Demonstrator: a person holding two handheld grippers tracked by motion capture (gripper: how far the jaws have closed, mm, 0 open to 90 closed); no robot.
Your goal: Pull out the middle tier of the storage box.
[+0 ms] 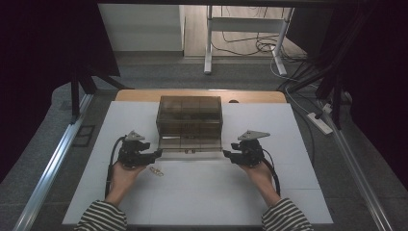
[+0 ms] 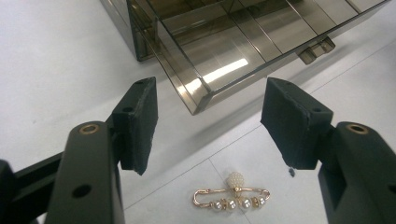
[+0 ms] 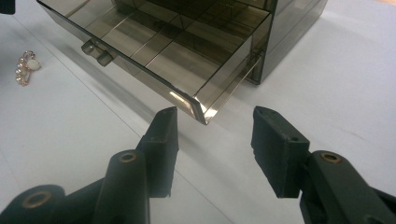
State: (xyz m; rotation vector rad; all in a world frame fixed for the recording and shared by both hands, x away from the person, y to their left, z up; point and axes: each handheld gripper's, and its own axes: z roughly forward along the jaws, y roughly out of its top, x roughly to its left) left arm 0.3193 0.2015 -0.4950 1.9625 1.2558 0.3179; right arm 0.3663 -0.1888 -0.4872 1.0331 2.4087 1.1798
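- Striped sleeves come in at the near edge of the high view, and each of the person's hands carries a black hand-held gripper over the white tabletop (image 1: pixel 202 192)
- The left hand-held gripper (image 1: pixel 156 154) has its jaws parted wide with nothing pressed between the pads; in its own view (image 2: pixel 215 126) the near left corner of the drawer sits in the gap ahead of the pads, apart from both
- A gold pin set with pearls (image 1: pixel 156 171) lies flat on the tabletop just beside the left hand-held gripper, on the person's side of the drawer; in the left gripper view the pin (image 2: pixel 232 196) lies below and between the two pads, touched by neither
- The right hand-held gripper (image 1: pixel 226 155) also stands open, somewhat less wide, holding nothing; in its own view (image 3: pixel 215 144) the drawer's near right corner points into the gap, clear of the pads
- The smoky brown transparent drawer (image 1: pixel 191 144) is pulled out toward the person, between the two grippers, its bottom split into compartments and a small handle (image 2: pixel 316 49) on its front wall
- Behind it stands the matching tinted drawer box (image 1: pixel 189 114), near the middle of the tabletop toward the far edge
- Beyond the tabletop, grey floor, cables and white table legs (image 1: pixel 208 43)
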